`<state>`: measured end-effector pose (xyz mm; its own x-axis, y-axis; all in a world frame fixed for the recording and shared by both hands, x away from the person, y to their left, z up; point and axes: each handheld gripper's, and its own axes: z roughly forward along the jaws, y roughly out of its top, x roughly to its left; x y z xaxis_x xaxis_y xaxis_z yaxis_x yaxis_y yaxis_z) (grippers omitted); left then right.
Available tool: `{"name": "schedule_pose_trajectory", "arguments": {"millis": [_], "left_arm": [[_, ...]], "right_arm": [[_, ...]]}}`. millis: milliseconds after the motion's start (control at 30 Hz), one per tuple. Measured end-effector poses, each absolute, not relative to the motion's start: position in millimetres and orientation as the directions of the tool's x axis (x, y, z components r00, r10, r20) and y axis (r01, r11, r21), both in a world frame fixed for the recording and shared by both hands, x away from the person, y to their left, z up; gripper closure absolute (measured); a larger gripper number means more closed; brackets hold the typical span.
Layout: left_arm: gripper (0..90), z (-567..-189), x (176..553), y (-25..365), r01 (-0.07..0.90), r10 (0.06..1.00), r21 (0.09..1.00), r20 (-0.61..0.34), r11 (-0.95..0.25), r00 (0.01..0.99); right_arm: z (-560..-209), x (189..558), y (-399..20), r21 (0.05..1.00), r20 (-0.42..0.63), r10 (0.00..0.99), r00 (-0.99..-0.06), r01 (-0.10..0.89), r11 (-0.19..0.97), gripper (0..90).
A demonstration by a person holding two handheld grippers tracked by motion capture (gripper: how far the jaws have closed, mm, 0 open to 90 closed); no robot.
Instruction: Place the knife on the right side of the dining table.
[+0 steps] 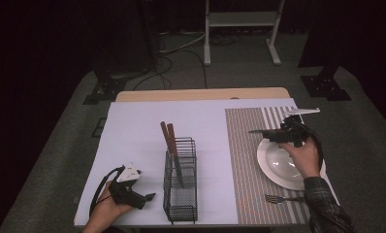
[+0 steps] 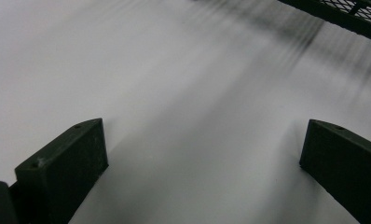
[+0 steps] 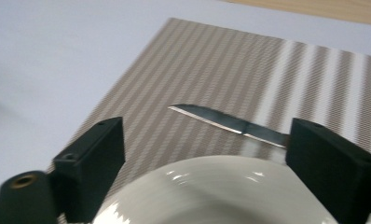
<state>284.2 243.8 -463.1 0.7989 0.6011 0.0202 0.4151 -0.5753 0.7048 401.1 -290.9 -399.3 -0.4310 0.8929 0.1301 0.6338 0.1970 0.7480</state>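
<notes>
Right gripper [image 3: 204, 163] held open above plate [image 3: 216, 191], nothing between jaws. Knife [image 3: 225, 120] laid on placemat [image 3: 193, 70] just beyond plate rim. Left gripper [image 2: 204, 158] open, empty, near wire caddy [image 1: 180, 182]. Risk judged: knife nudged askew or plate clipped if jaws are lowered here.

plate [image 1: 278, 162]: white | placemat [image 1: 244, 160]: brown-striped | rack [image 1: 180, 194]: black wire | knife blade [image 3: 221, 120]: silver
</notes>
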Motion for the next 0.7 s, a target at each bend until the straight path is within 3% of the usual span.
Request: {"name": "schedule_pose_trajectory", "arguments": {"millis": [100, 700], "left_arm": [[0.0, -463, 284, 244, 0.415, 0.601, 0.705, 0.021, -0.576, 0.799], [0.0, -463, 284, 244, 0.414, 0.601, 0.705, 0.022, -0.576, 0.799]], "right_arm": [[-396, 388, -274, 0.752, 0.102, 0.866, -0.489, 0.608, 0.255, 1.3], [-407, 319, -187, 0.771, 0.062, 0.667, -0.742, 0.461, 0.44, 1.0]]}}
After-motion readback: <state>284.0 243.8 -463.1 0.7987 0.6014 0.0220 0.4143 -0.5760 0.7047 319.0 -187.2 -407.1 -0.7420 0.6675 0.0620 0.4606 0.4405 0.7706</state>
